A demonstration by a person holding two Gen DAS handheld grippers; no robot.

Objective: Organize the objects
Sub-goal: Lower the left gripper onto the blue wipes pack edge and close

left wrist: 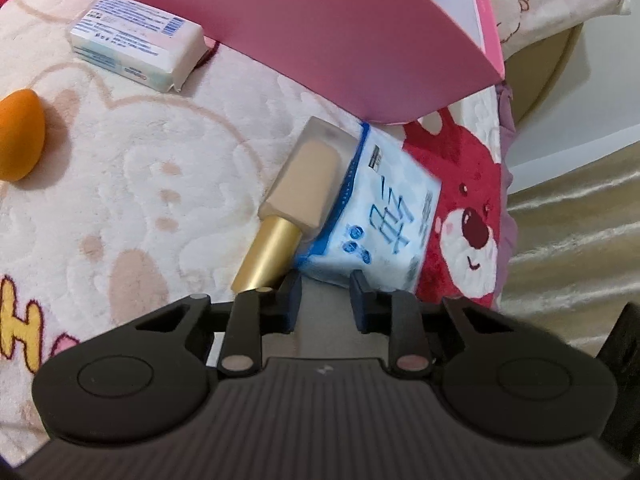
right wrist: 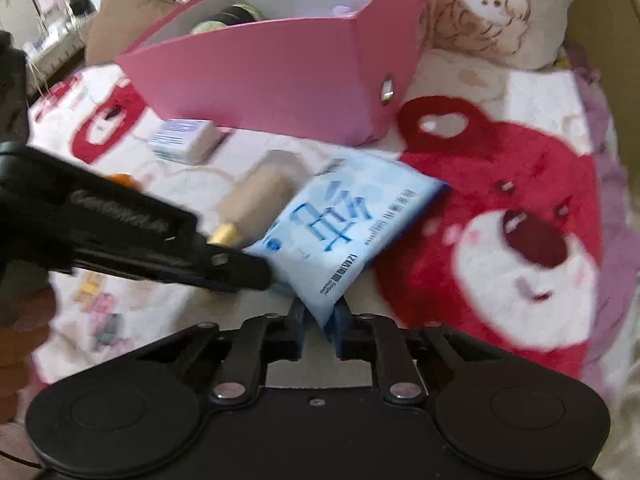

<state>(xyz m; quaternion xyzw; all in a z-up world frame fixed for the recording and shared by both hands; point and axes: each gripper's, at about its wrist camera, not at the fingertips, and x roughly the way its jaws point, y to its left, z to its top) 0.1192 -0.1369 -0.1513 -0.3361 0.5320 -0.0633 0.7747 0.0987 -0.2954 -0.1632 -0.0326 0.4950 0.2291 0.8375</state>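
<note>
A blue tissue pack (right wrist: 340, 224) lies on the blanket, its near corner between the fingers of my right gripper (right wrist: 320, 312), which is shut on it. In the left wrist view the pack (left wrist: 380, 208) lies just ahead of my left gripper (left wrist: 325, 284), whose fingers stand apart at its near edge. A beige foundation bottle with a gold cap (left wrist: 292, 196) lies against the pack's left side; it also shows in the right wrist view (right wrist: 256, 196). The pink box (right wrist: 280, 76) stands behind, with items inside. My left gripper's body (right wrist: 132, 236) crosses the right wrist view.
A white wrapped soap bar (left wrist: 140, 40) lies by the pink box (left wrist: 280, 24), also in the right wrist view (right wrist: 184, 140). An orange makeup sponge (left wrist: 20, 136) sits far left. The blanket (right wrist: 520, 220) has a red bear print. A plush pillow (right wrist: 500, 8) lies behind.
</note>
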